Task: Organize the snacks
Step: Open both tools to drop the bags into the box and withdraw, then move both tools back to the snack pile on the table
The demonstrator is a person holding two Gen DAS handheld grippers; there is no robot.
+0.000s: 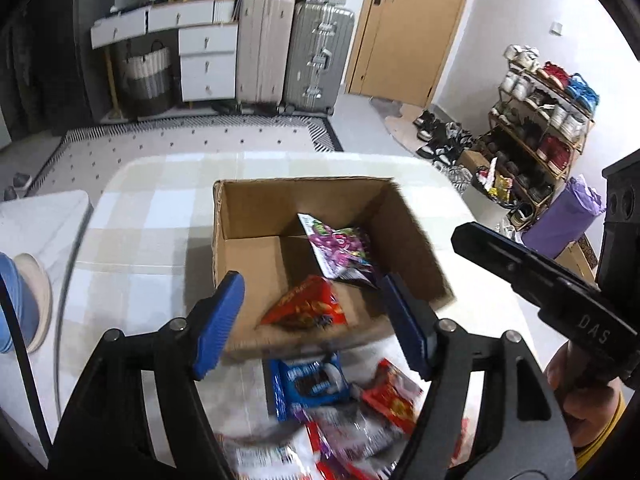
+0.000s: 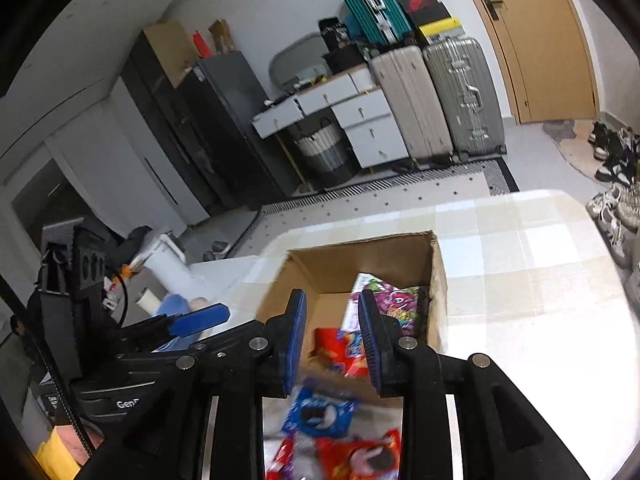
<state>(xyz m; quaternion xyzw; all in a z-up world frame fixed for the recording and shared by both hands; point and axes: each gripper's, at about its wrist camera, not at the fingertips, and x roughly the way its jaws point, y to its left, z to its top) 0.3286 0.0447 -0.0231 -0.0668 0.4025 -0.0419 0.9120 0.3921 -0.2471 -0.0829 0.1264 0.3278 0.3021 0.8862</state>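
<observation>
Box: a brown cardboard box point(image 1: 256, 216) sits open on the checked desk point(image 1: 152, 216).
In the box: a purple snack bag point(image 1: 340, 248) and a red snack bag point(image 1: 306, 306).
Pile: a blue cookie pack point(image 1: 310, 380) and red packs point(image 1: 394, 394) lie on the desk just in front of the box.
Left claw point(image 1: 314, 322): wide apart, holding nothing, above the box's near edge.
Right claw point(image 2: 332, 344): a bit apart, holding nothing, over the pile.

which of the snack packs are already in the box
Two: the purple-and-white pack toward the far right corner of the cardboard box, and the red-orange pack nearer the front. The blue cookie pack and other packs lie outside on the table.
</observation>
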